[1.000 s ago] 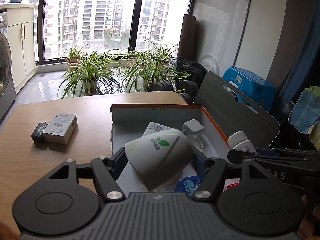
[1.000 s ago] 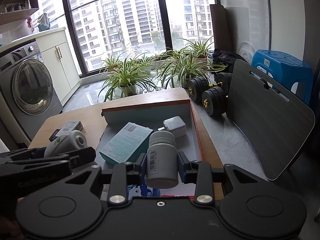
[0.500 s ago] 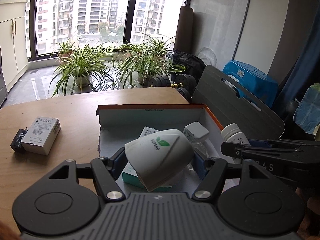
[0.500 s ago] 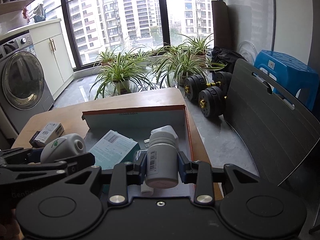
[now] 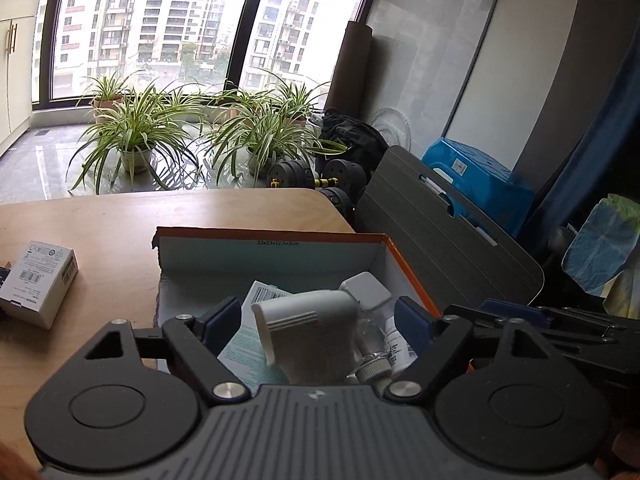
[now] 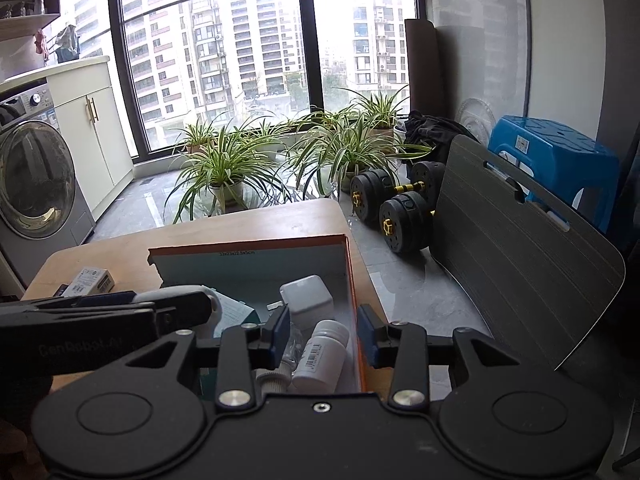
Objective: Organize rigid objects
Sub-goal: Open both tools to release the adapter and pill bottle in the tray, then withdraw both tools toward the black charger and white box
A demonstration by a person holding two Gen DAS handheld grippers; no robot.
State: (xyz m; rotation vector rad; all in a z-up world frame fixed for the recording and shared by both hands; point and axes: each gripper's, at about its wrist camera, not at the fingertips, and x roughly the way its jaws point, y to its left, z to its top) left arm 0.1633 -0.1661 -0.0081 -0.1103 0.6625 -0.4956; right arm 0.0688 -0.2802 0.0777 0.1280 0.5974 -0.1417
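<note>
An open cardboard box (image 5: 272, 250) (image 6: 248, 260) with orange edges stands on the wooden table. My left gripper (image 5: 318, 322) is open above it. A grey-white device (image 5: 310, 334) lies in the box between the fingers, free of the pads. My right gripper (image 6: 322, 334) is open too. A white pill bottle (image 6: 322, 358) lies in the box below it, next to a clear bottle (image 6: 290, 350), a white charger (image 6: 306, 300) and a teal packet (image 5: 250, 356).
A small white carton (image 5: 38, 282) (image 6: 90, 280) sits on the table (image 5: 120, 220) left of the box. Beyond the table's far edge are potted plants (image 6: 224, 168), dumbbells (image 6: 396, 208), a dark board (image 6: 520, 248) and a blue stool (image 6: 556, 160).
Both grippers have opened. The grey-white device and the white pill bottle have dropped from the jaws into the box. Both cameras have moved a little toward the box.
</note>
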